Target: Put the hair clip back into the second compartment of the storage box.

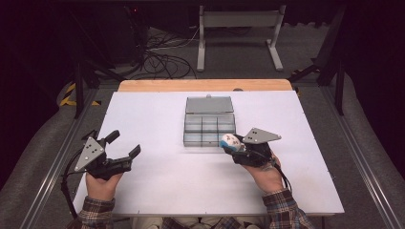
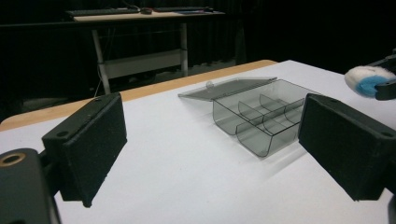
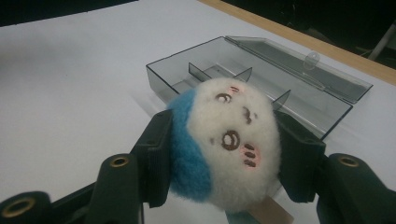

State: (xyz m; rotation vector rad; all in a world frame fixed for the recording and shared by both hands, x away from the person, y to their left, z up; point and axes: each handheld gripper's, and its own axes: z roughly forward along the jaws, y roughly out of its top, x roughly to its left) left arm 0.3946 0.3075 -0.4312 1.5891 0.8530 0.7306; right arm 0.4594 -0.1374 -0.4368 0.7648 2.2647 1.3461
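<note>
Our right hand-held gripper (image 3: 219, 158) squeezes a soft, light plush toy (image 3: 229, 144) across its middle, at five o'clock of the open compartment box (image 1: 209, 123); our left hand-held gripper (image 1: 125, 144) gapes empty.

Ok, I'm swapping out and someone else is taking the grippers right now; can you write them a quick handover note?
Right gripper: shut on the plush toy, a white and blue ball with a face, held at the near right corner of the clear compartment box.
Left gripper: open, holds nothing, at the table's left side, apart from the box.
Box: mid-table, lid folded back flat; the compartments in view look empty.
Done: toy picked up.
Left, probably: place it in a compartment, close lid.
</note>
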